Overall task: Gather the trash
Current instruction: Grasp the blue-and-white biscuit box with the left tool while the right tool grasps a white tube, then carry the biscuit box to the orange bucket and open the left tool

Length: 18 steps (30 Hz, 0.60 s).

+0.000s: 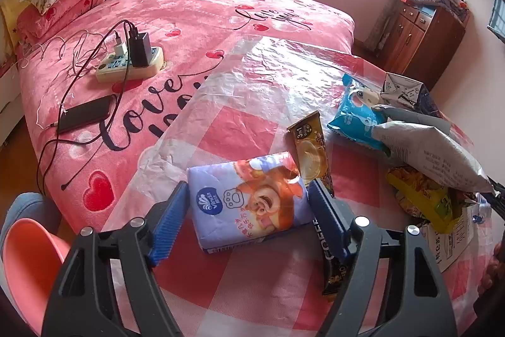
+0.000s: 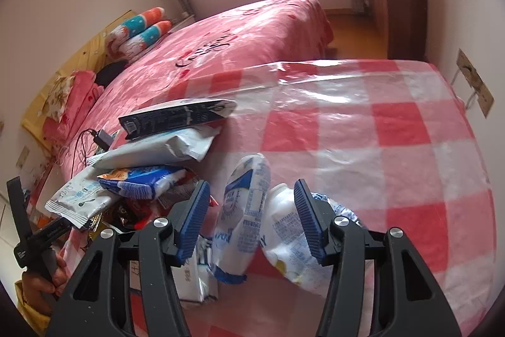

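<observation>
A lavender tissue pack (image 1: 249, 201) lies flat on the red-and-white checked tablecloth (image 1: 240, 122). My left gripper (image 1: 247, 183) straddles it, with both blue pads against its sides. A gold coffee sachet (image 1: 311, 147) lies under the right pad. In the right wrist view, a white-and-blue pouch (image 2: 243, 210) and a crumpled white wrapper (image 2: 281, 229) sit between the jaws of my right gripper (image 2: 252, 183). The right pad touches the white wrapper. A narrow gap shows between the left pad and the pouch.
More wrappers are piled on the table: a blue snack bag (image 1: 356, 112), a grey bag (image 1: 435, 153), a yellow wrapper (image 1: 419, 195) and a black carton (image 2: 176, 116). Beyond is a pink bed (image 1: 189, 8) with a power strip (image 1: 129, 65), a wooden cabinet (image 1: 423, 33) and a pink stool (image 1: 28, 258).
</observation>
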Available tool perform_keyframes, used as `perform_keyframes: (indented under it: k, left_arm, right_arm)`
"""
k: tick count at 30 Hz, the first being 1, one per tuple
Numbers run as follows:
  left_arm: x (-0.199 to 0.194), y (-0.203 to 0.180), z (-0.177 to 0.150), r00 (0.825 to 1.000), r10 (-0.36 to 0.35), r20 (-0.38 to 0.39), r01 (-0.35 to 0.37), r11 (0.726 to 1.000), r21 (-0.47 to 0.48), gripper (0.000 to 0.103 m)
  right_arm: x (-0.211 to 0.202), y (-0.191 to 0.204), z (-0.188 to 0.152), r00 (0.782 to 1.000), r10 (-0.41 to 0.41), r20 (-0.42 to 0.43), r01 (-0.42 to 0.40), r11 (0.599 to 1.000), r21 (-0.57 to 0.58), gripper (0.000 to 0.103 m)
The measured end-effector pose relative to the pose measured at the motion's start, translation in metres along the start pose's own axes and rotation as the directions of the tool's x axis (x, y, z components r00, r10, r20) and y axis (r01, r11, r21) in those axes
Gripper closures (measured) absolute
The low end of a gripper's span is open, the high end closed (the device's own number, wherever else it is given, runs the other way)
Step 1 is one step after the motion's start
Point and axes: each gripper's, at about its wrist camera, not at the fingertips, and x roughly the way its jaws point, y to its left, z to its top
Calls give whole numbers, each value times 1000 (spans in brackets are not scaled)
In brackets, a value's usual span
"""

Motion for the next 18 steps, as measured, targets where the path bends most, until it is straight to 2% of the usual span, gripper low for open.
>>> perform_keyframes:
  k: [3, 5, 7, 11, 18]
  left_arm:
    - [-1, 1, -1, 1000, -5, 8, 5, 1000, -9, 28]
    - [-3, 2, -3, 1000, -10, 12, 11, 1000, -16, 29]
    - [-4, 3, -6, 1000, -15, 17, 15, 1000, -19, 30]
    - [-10, 0, -14, 999, -39, 16, 39, 999, -8, 30]
    - [-23, -6, -29, 995, -99, 0, 99, 995, 13, 31]
  right_arm:
    - [1, 9, -4, 1000, -23, 6, 23, 998, -57, 49]
    - [-1, 15, -9, 1000, -10, 8, 11, 997, -73, 66]
    - [3, 17, -14, 1000, 12, -14, -13, 997, -71, 80]
    - [2, 27, -33, 1000, -9, -28, 6, 995, -104, 80]
    - [-28, 18, -52, 999, 37, 11, -37, 999, -3, 80]
